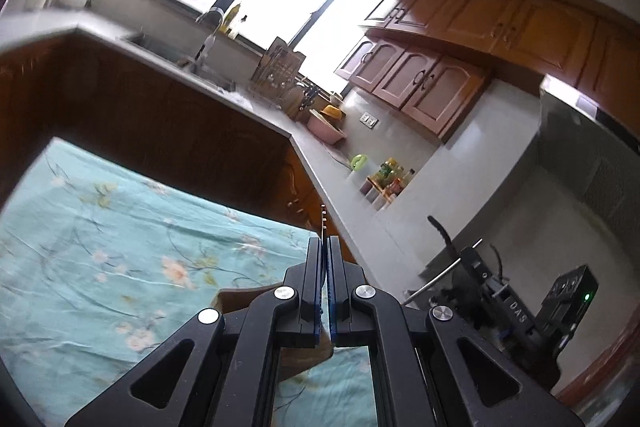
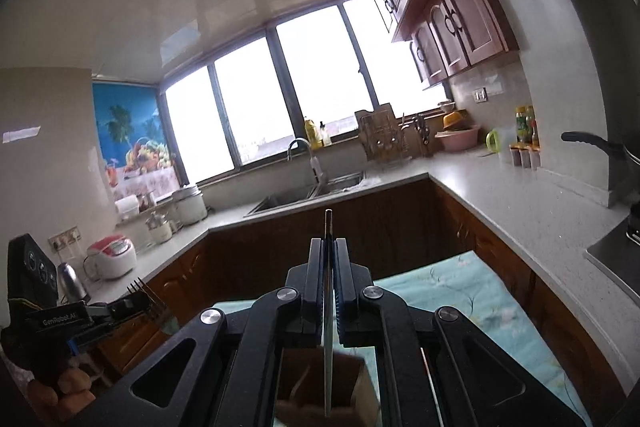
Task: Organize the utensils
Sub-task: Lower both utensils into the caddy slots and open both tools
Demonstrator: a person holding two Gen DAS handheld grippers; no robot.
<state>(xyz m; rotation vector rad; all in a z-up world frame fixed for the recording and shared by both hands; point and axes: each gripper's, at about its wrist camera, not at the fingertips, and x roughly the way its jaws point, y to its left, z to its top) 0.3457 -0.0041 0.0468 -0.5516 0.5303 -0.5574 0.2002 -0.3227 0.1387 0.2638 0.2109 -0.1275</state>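
Two grippers are up above a surface (image 1: 100, 247) covered with a turquoise floral cloth. The left gripper (image 1: 325, 243) has its fingers (image 1: 314, 279) closed on a fork (image 1: 323, 223); in the left wrist view only the thin edge and tines stick out past the tips, while the right wrist view shows the same fork (image 2: 146, 293) from the side, tines pointing up and away at the lower left. The right gripper (image 2: 329, 247) has its fingers (image 2: 344, 279) clamped on a knife (image 2: 328, 307), seen edge-on, one end poking out ahead of the tips and the long blade running back down over a brown box (image 2: 320, 387) on the cloth. Behind lie a kitchen counter (image 2: 500, 187), a sink (image 2: 304, 193) and wooden cabinets (image 2: 460, 19).
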